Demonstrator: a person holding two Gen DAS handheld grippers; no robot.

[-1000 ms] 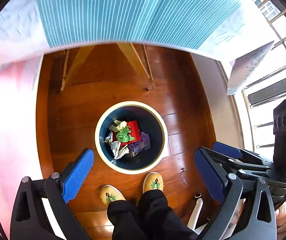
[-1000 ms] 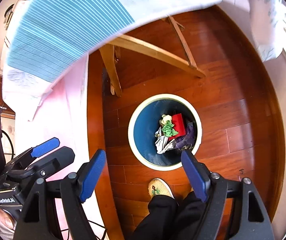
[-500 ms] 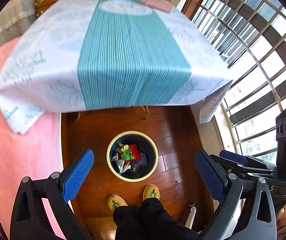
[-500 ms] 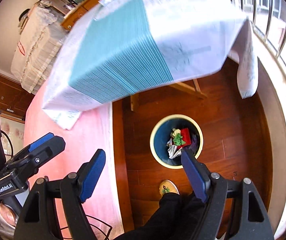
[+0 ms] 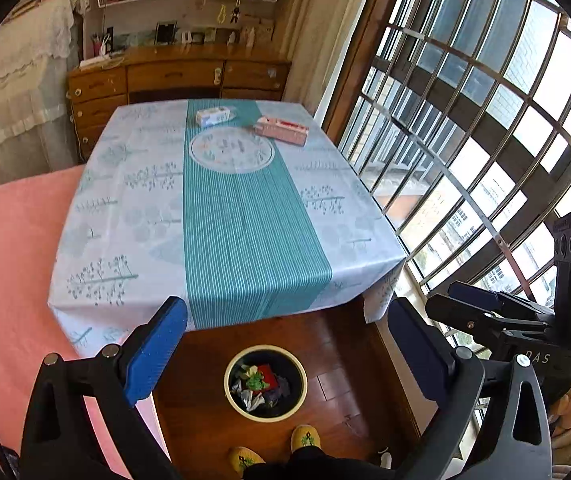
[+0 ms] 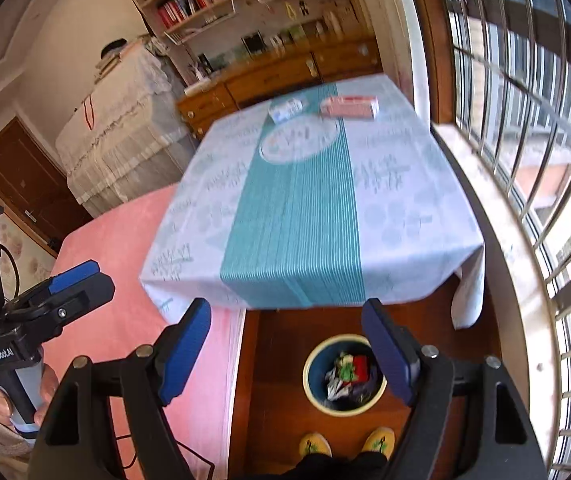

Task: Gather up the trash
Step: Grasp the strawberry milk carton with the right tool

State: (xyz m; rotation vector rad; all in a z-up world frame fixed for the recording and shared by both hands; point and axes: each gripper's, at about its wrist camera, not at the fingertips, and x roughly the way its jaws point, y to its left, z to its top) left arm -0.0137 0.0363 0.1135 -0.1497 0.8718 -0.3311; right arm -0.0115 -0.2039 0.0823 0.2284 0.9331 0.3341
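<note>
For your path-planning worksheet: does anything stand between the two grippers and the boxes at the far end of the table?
Nothing visible does. The white box and pink box lie at the far end of the table; bare cloth lies between them and the open, empty left gripper and right gripper.

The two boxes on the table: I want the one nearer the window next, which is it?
The pink and red box, on the pale cloth at the window-side far corner of the table. The white and blue box lies farther from the window, on the teal stripe.
</note>
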